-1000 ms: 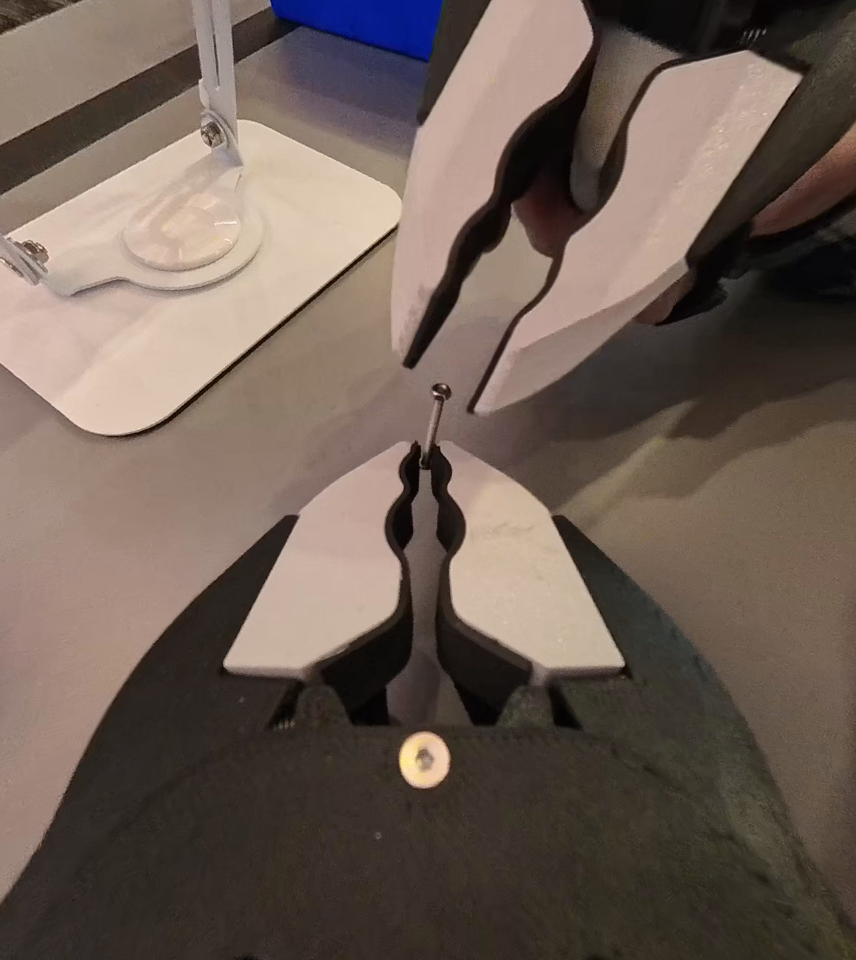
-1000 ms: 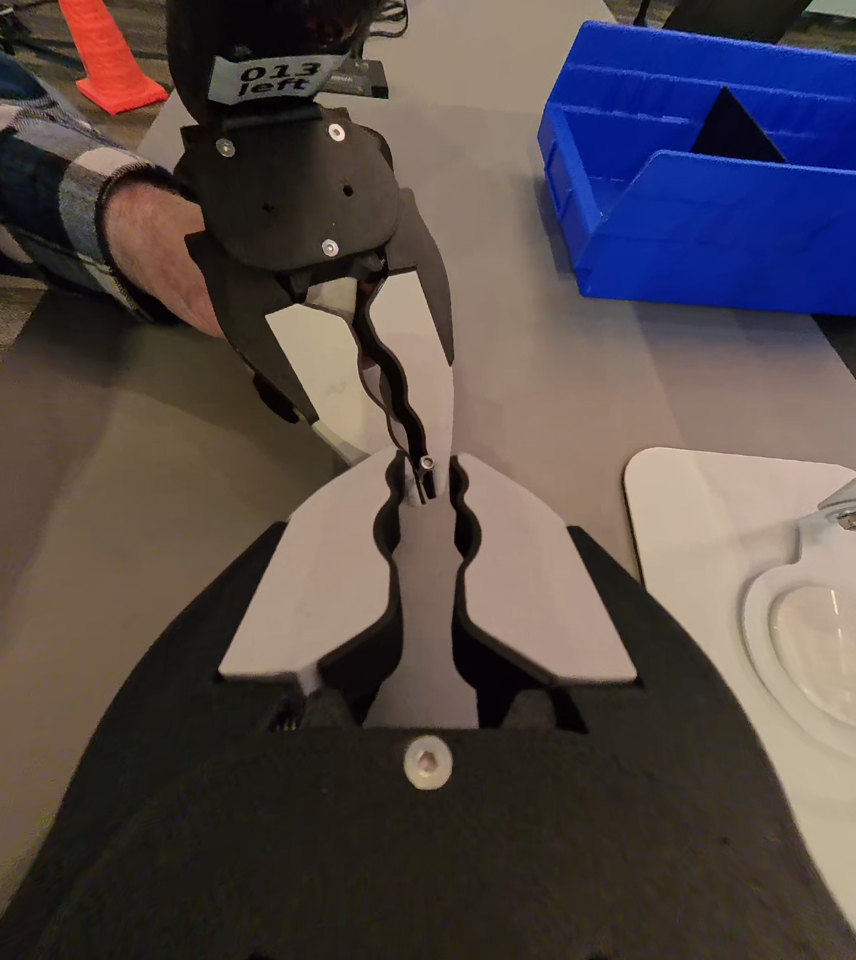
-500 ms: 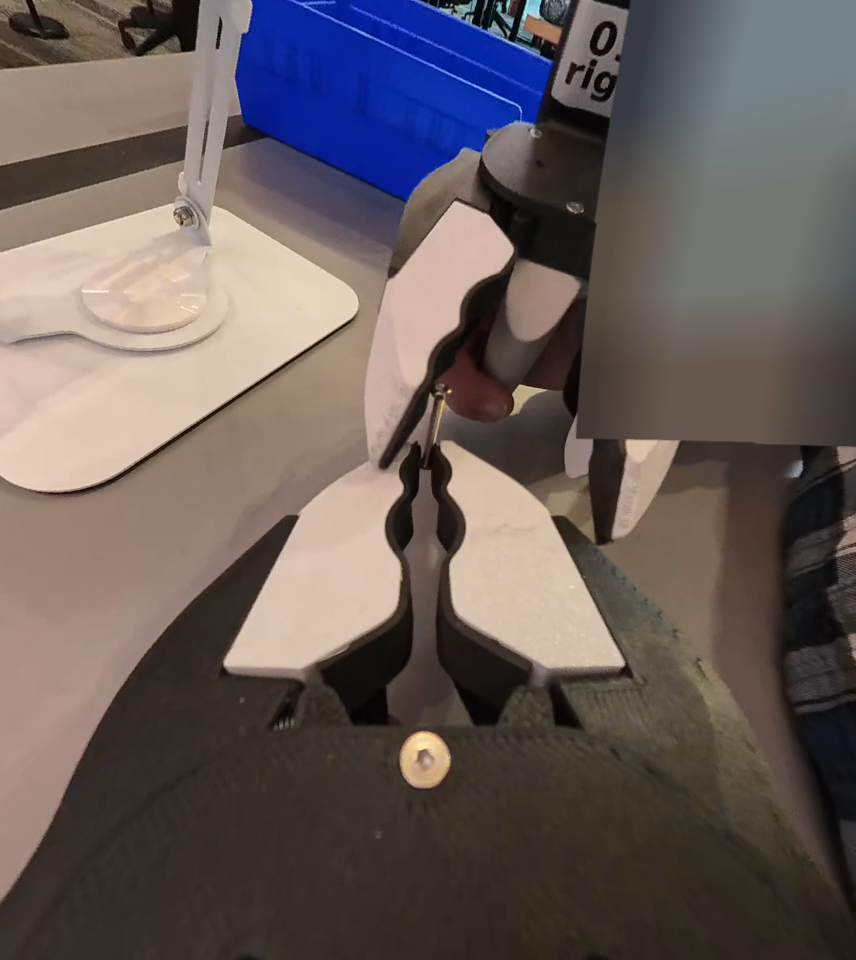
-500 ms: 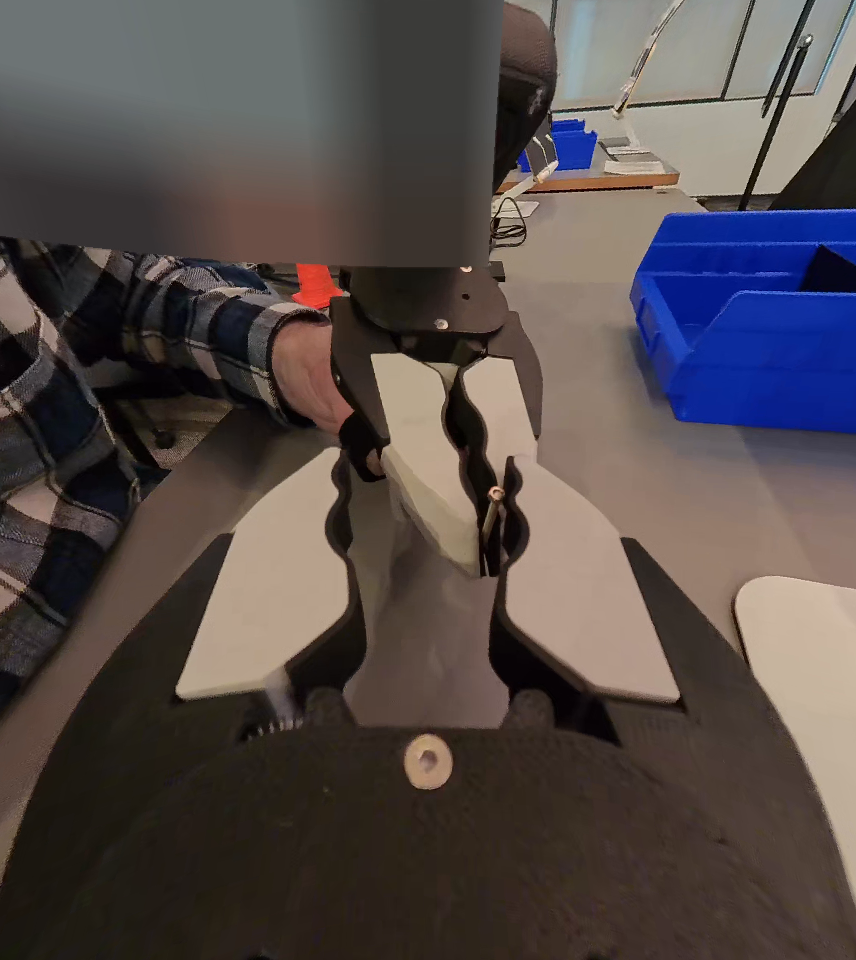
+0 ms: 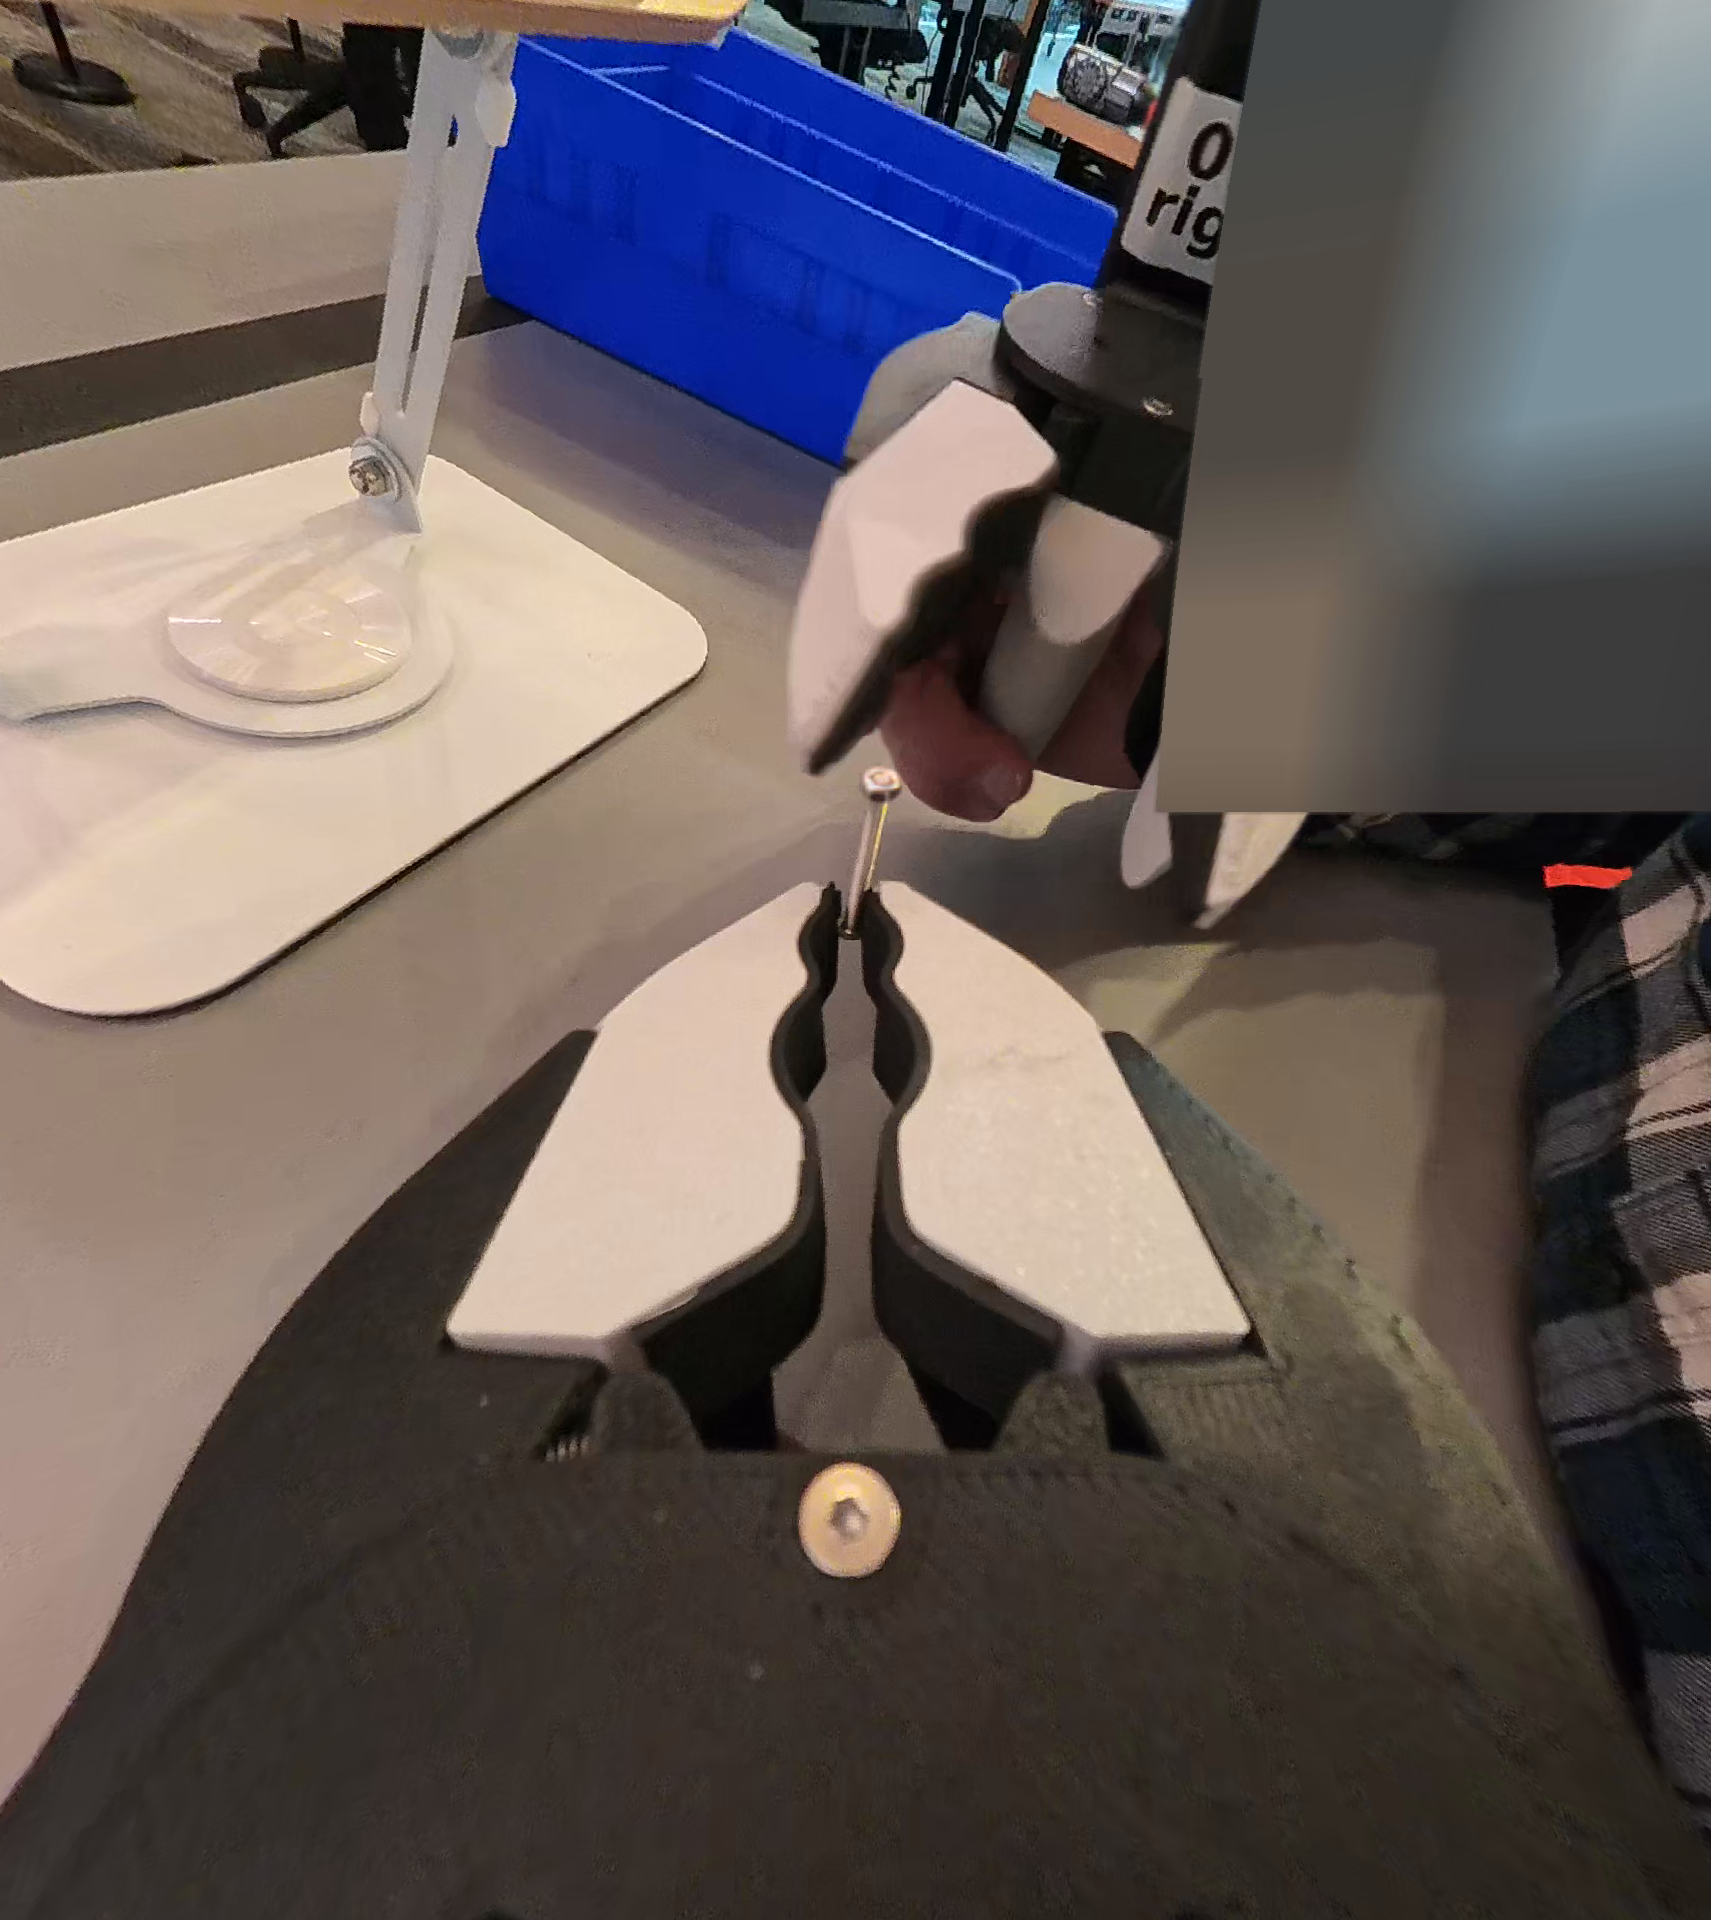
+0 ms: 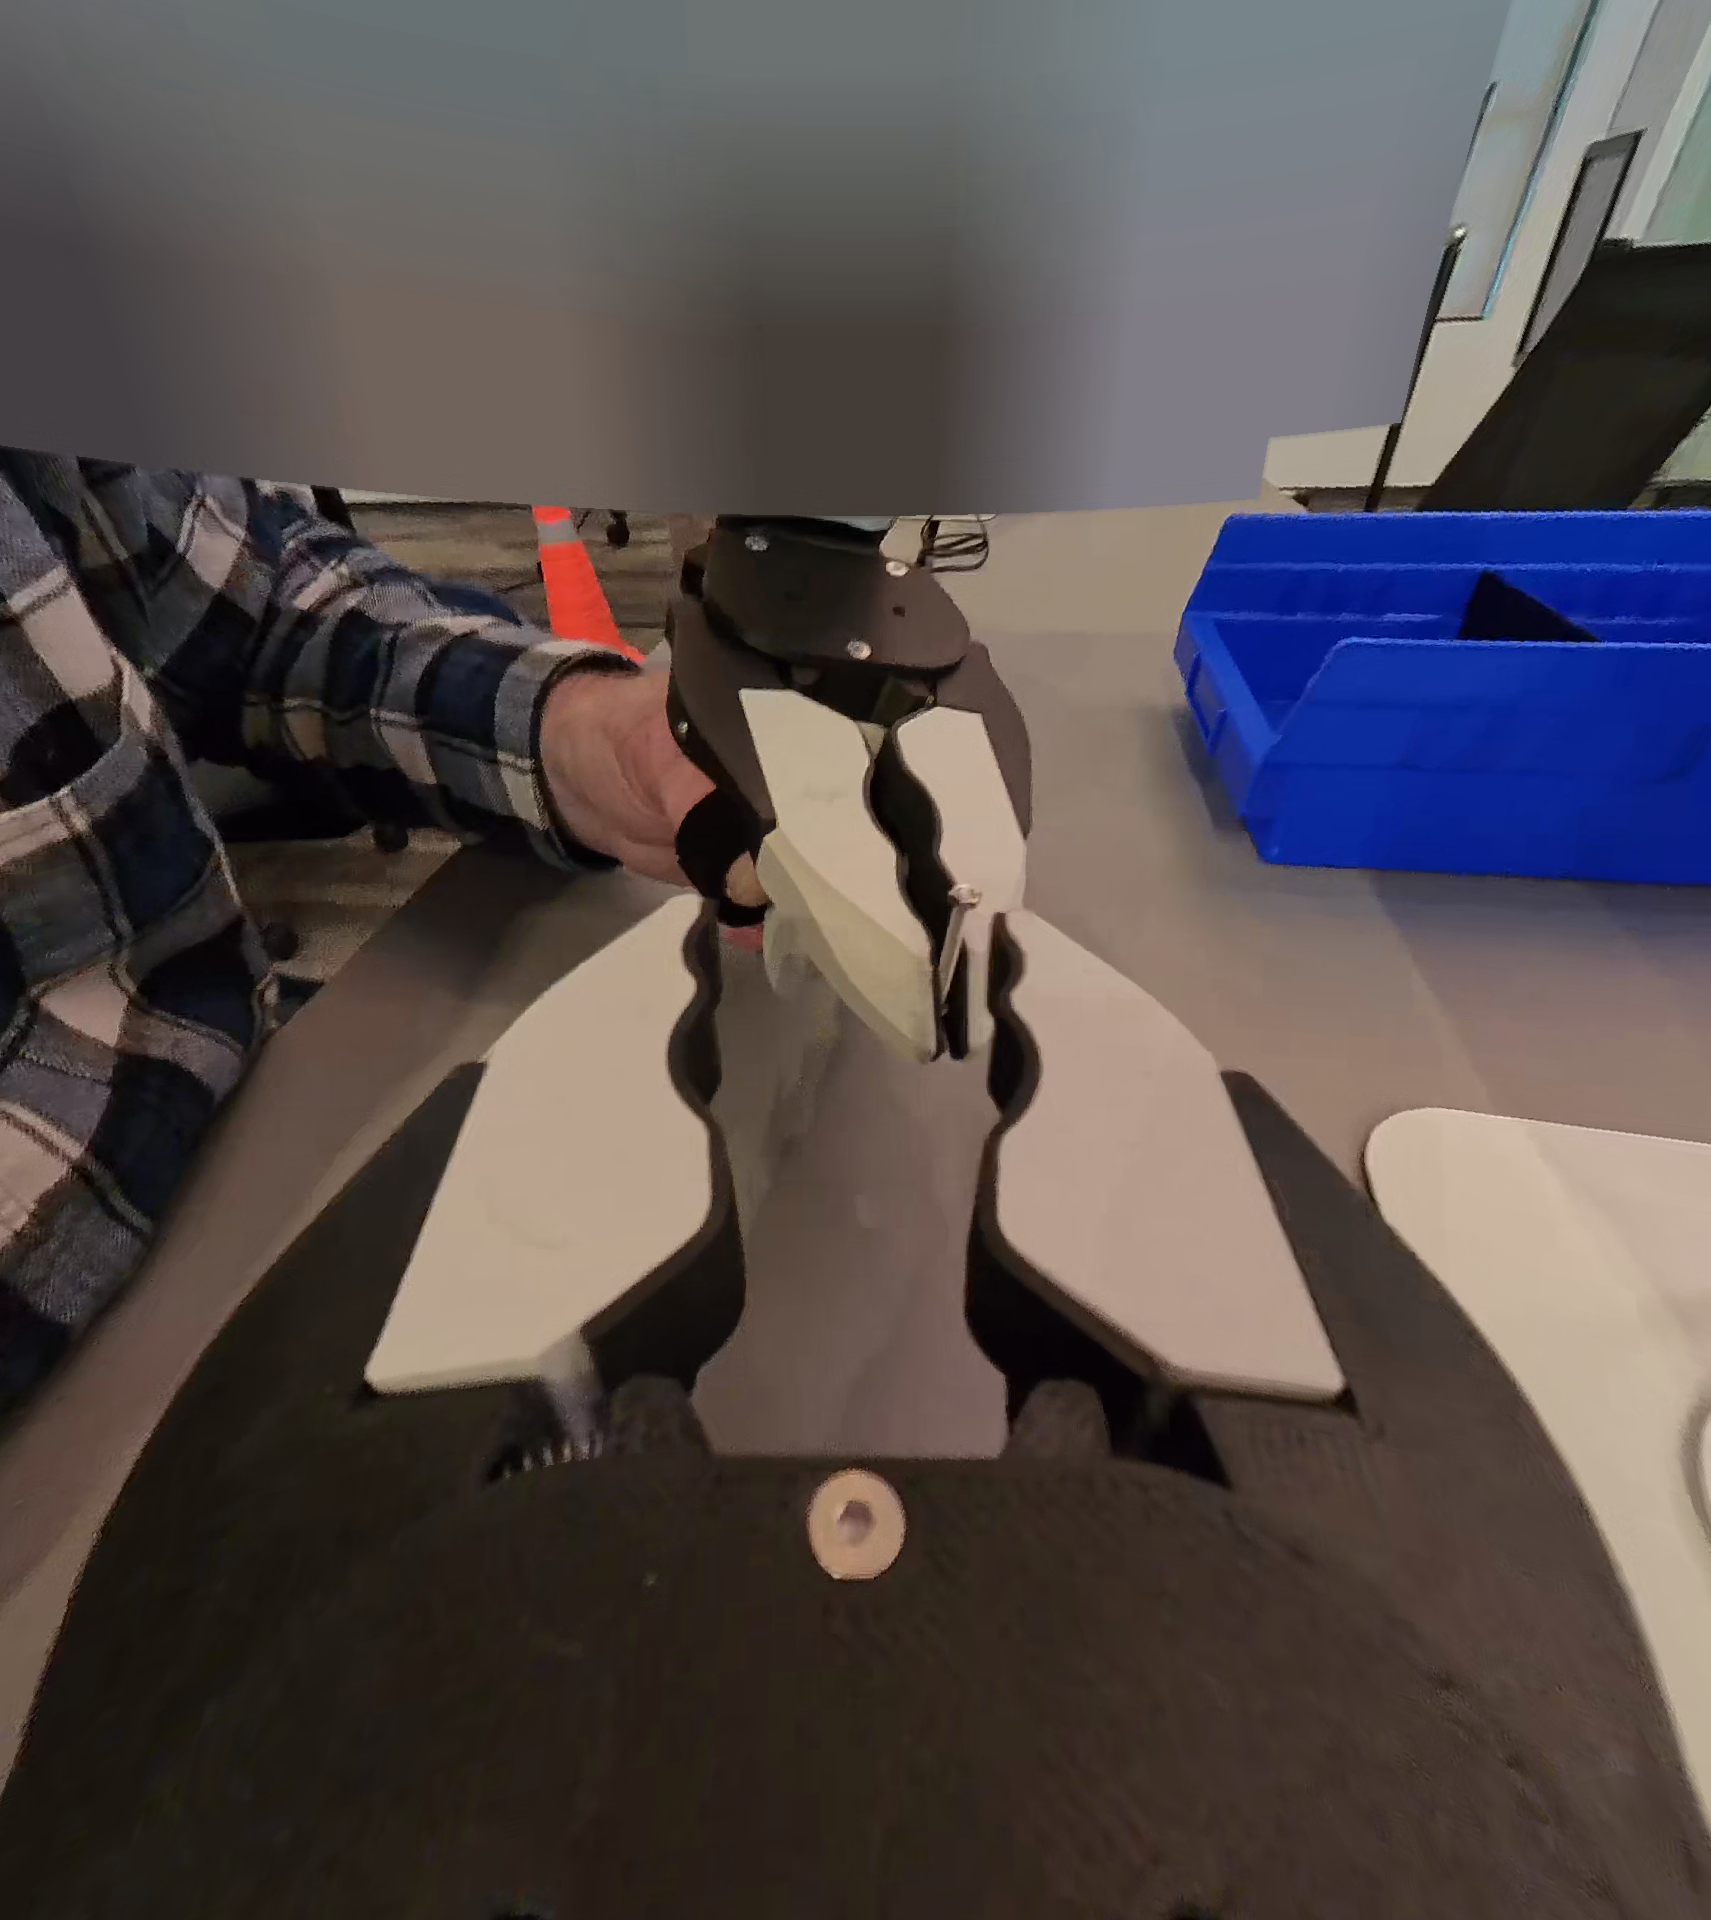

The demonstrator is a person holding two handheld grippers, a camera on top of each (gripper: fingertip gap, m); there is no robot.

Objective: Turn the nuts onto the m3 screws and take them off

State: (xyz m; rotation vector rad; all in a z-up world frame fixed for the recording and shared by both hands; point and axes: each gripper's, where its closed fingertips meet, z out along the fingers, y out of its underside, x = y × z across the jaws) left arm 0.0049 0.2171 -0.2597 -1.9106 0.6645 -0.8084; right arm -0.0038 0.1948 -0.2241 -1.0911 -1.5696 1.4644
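Note:
My left gripper (image 5: pixel 849 909) is shut on the lower end of a thin metal screw (image 5: pixel 872 842). The screw stands up from the fingertips with its head on top. In the right wrist view the left gripper (image 6: pixel 944 1039) points toward the camera with the screw (image 6: pixel 957 940) pinched at its tips. My right gripper (image 6: pixel 851 925) is open wide, and the left gripper's tips sit between its fingers, closer to its right finger (image 6: pixel 1090 1122). The right gripper's pads do not press on the screw. In the left wrist view one right finger (image 5: pixel 892 582) hangs just above the screw head.
A blue bin (image 5: pixel 778 260) (image 6: pixel 1505 727) stands on the grey table (image 5: pixel 207 1195). A white stand (image 5: pixel 259 727) with a flat base, a round lens and slotted arms is beside it (image 6: pixel 1557 1299). A person's plaid sleeve (image 6: pixel 103 831) and an orange cone (image 6: pixel 576 582) are at the left. My two grippers' fingertips are within a few centimetres of each other.
My right gripper opened from a narrow gap to wide and now straddles the left gripper's tips. Both grippers tilted upward. The left gripper kept its hold on the screw.

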